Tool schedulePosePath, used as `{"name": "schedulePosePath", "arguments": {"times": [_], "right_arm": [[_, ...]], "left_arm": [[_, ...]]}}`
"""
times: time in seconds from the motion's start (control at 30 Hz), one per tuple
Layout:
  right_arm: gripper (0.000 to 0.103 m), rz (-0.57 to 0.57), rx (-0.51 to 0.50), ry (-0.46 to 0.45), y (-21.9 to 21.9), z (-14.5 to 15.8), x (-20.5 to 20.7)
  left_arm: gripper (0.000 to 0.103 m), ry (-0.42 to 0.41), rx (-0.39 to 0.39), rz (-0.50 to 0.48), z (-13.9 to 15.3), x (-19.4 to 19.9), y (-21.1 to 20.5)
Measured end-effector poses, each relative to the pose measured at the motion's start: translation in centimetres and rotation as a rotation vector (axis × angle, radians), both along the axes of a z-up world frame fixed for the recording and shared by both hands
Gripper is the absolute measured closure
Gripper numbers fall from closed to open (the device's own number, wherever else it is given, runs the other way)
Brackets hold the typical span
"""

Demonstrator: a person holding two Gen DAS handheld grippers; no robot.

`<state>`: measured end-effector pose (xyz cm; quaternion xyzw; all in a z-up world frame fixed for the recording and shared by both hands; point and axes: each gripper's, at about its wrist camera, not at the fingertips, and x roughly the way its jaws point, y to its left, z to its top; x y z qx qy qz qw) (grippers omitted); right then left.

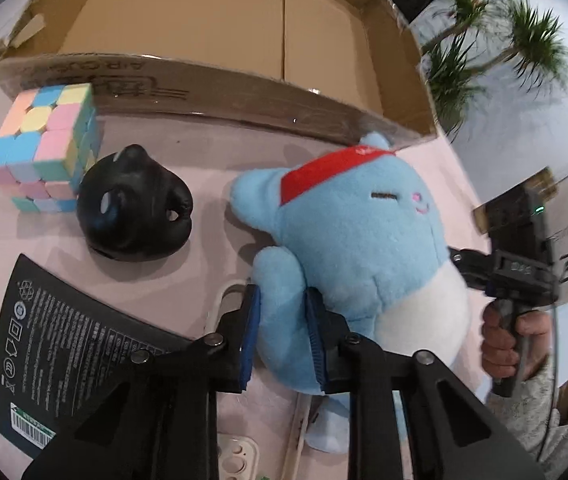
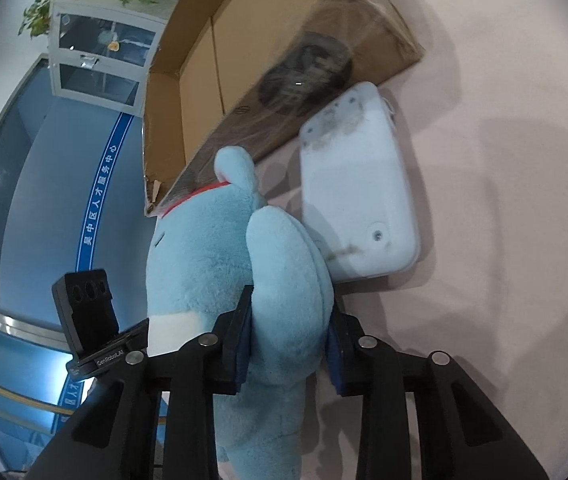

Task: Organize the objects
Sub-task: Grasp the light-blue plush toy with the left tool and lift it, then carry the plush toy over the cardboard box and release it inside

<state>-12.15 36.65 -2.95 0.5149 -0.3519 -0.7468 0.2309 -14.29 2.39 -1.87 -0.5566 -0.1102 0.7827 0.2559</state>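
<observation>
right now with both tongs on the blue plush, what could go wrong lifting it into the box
1. Both tongs, left and right, pinch only soft limbs of the blue plush toy with the red headband; it may sag or slip.
2. The open cardboard box has a raised wall; a low lift could catch it.
3. The white plastic case beside the plush might get nudged.

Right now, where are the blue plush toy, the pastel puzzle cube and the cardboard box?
blue plush toy (image 1: 347, 232): left wrist view, on its face.
pastel puzzle cube (image 1: 40, 140): left wrist view, top face.
cardboard box (image 1: 220, 92): left wrist view, near wall.
</observation>
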Motion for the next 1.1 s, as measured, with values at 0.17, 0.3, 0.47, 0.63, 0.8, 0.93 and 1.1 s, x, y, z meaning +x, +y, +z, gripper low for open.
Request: {"name": "schedulePosePath", "arguments": {"times": [0.17,0.3,0.47,0.63,0.8,0.93,1.1], "right_arm": [[0.078,0.007,0.032,0.007,-0.4,0.6,0.4],[0.078,-0.006,0.025,0.000,-0.3,0.4,0.2],[0.080,-0.008,0.008,0.024,-0.2,0.4,0.7],[0.084,-0.006,0.006,0.080,-0.8,2.5,1.6],[0.084,-0.007,0.012,0.176,-1.6,7.1,1.7],[0.084,-0.023,0.012,0.269,-1.9,12.0,-0.5],[0.084,-0.066,0.024,0.349,-0.7,16.4,-5.7]], "left_arm": [[0.059,-0.049,0.009,-0.001,0.2,0.8,-1.3],[0.052,-0.061,-0.010,0.008,0.3,0.3,-0.6],[0.084,-0.047,-0.035,0.001,-0.1,0.4,0.0],[0.087,0.007,0.008,0.031,1.1,1.0,-0.9],[0.087,0.094,0.037,0.018,5.1,1.1,-1.6],[0.087,0.171,0.067,0.015,9.9,-1.7,-1.8],[0.087,0.252,0.062,0.016,14.5,-7.3,0.1]]}}
